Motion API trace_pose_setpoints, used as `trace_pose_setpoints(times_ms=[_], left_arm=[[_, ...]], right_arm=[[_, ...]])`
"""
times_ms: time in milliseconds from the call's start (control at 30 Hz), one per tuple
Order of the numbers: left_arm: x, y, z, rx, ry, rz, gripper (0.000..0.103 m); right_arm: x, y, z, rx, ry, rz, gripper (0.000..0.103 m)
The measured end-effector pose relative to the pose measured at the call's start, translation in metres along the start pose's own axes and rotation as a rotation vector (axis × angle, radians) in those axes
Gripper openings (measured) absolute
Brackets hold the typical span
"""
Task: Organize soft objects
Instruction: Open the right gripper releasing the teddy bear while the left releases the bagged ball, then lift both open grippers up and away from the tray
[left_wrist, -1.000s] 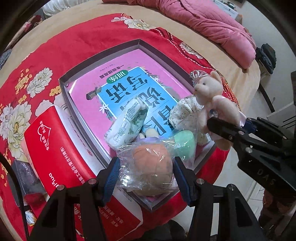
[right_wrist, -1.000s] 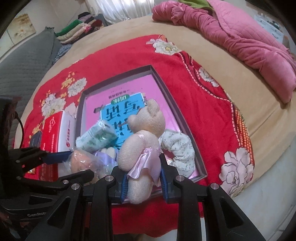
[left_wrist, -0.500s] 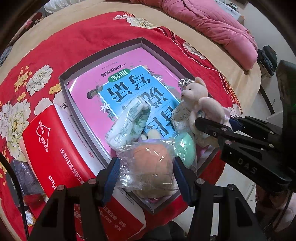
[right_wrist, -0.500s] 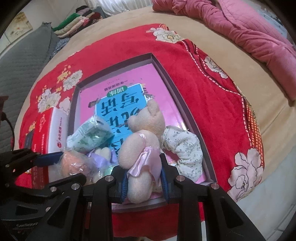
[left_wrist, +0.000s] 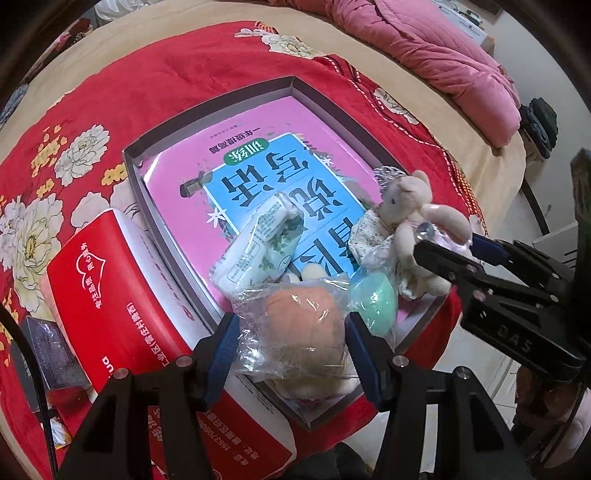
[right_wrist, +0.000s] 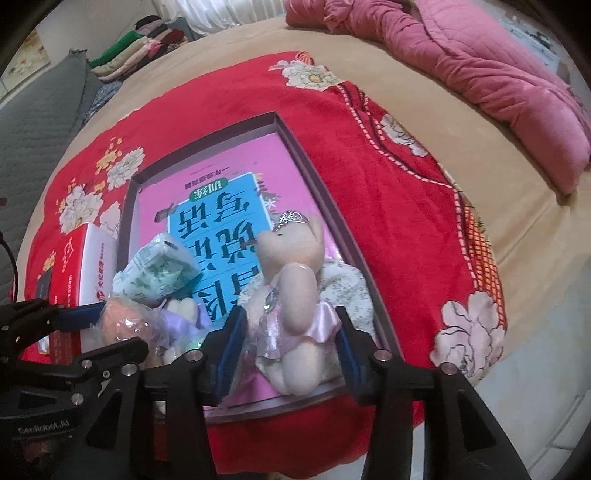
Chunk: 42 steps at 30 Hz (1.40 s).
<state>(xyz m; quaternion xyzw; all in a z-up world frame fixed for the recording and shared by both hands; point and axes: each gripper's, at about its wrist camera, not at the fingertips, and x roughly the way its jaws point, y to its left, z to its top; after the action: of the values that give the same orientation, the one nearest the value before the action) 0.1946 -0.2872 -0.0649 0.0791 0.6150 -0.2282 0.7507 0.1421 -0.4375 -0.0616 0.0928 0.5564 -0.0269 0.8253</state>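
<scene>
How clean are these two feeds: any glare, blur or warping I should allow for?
Left wrist: sharp centre, glare on the plastic-wrapped toy, and the tray edges bow from fisheye. Right wrist: softer and hazier, the teddy bear slightly blurred, with dark vignetted corners.

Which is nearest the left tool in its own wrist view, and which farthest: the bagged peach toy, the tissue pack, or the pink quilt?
1. Bagged peach toy, between the left tool fingers.
2. Tissue pack, just beyond, in the box.
3. Pink quilt, far across the bed, upper right.
</scene>
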Motion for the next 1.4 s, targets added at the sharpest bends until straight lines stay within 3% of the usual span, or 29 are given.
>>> trace_pose_setpoints(times_ms=[367, 800, 1400], left_arm=[[-0.001, -0.003, -0.002, 0.006, -0.002, 0.008, 0.059], [-0.009, -0.007, -0.005, 0.018, -0.007, 0.005, 0.060], [-0.010, -0.010, -0.007, 0.024, -0.013, -0.006, 0.071]], right_arm=[[-0.022, -0.008, -0.011, 0.023, -0.040, -0.029, 0.059], [-0.051, -0.004, -0.009, 0.038, -0.104, -0.002, 0.060], [-0.080, -0.002, -0.005, 0.050, -0.163, 0.015, 0.060]])
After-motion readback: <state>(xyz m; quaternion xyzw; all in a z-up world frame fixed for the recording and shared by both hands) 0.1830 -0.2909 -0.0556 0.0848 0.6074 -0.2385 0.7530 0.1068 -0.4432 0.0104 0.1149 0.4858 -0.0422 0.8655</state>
